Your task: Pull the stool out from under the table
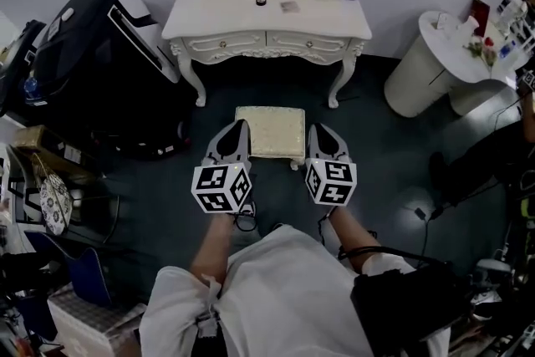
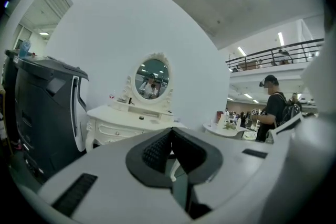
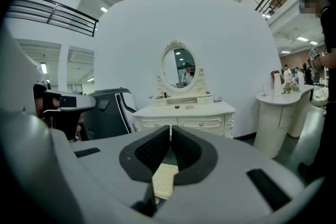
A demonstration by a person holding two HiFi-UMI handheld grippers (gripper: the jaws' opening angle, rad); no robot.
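Risk, as judged: the stool [image 1: 269, 132] stands clear of the table [image 1: 266, 21], below and between the two sets of jaws. A careless forward sweep could knock it back under. The left gripper [image 1: 237, 128] and right gripper [image 1: 321, 130] are both clenched on nothing. They are held side by side, tipped slightly downward toward the table.
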